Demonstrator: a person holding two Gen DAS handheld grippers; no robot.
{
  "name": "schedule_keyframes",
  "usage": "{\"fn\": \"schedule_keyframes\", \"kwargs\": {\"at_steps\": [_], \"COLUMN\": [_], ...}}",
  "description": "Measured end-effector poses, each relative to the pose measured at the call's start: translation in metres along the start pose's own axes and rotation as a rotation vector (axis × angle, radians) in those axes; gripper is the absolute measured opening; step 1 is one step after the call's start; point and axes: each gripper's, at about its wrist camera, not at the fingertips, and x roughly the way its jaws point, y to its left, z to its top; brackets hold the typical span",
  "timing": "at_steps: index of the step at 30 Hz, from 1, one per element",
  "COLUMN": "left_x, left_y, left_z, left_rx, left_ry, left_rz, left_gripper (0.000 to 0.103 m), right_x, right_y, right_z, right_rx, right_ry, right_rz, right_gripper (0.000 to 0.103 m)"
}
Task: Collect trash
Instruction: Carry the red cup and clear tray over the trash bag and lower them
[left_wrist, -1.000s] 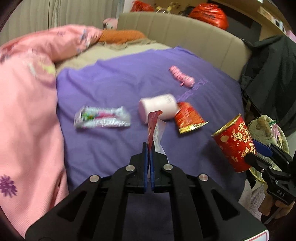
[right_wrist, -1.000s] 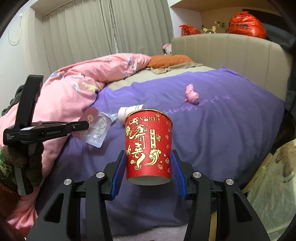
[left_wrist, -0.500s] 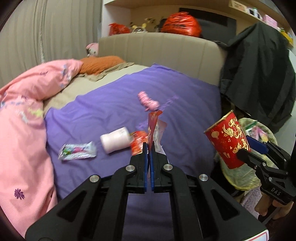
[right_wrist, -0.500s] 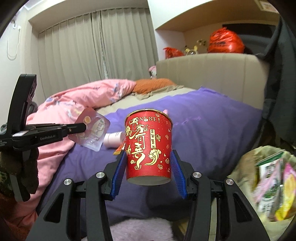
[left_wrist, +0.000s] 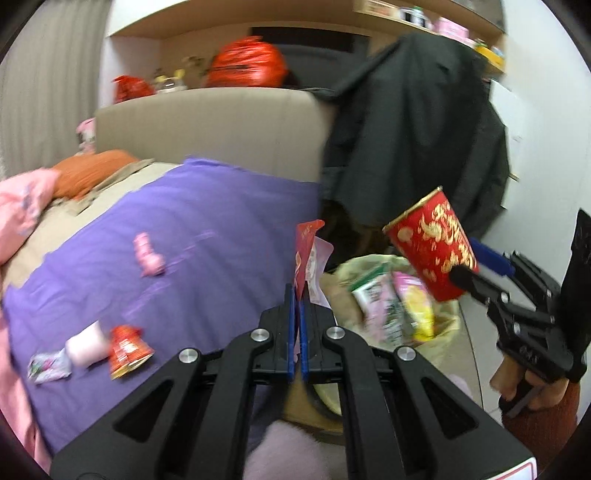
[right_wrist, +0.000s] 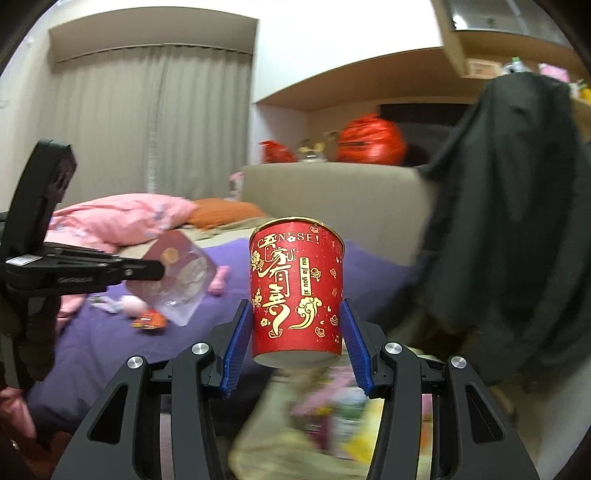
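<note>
Left gripper (left_wrist: 297, 325): jaws pressed together, pinching a flat wrapper (left_wrist: 308, 258) that stands upright from the fingertips. Right gripper (right_wrist: 295, 332): jaws held apart by a red cup (right_wrist: 297, 288), which is clamped upright between the 2 blue pads (right_wrist: 234, 347). In the left wrist view, a trash bag (left_wrist: 448, 339) with packaging inside sits just ahead and right of the left gripper, below the cup. On the purple bed (left_wrist: 207, 236), ahead and left of the left gripper, lie a pink toy (left_wrist: 147, 254), a white roll (left_wrist: 86, 343), a red packet (left_wrist: 127, 345) and a foil wrapper (left_wrist: 50, 365).
</note>
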Motion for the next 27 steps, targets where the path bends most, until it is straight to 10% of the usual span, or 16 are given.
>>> {"fn": "schedule_keyframes", "kwargs": {"at_steps": [12, 20, 27], "left_x": [0.092, 0.186, 0.193], "left_y": [-0.094, -0.118, -0.095], "left_z": [0.002, -0.018, -0.030], "left_rx": [0.126, 0.279, 0.262], "left_ry": [0.127, 0.322, 0.382], "left_rz": [-0.221, -0.132, -0.105], "left_gripper": [0.002, 0.002, 0.002], "right_x": [-0.014, 0.035, 0.084], "right_y": [-0.110, -0.125, -0.112], "right_z": [-0.036, -0.057, -0.080], "right_rx": [0.128, 0.161, 0.133], "right_ry": [0.098, 0.214, 0.335], "right_rz": [-0.134, -0.076, -0.005], "right_gripper": [0.046, 0.046, 0.046]}}
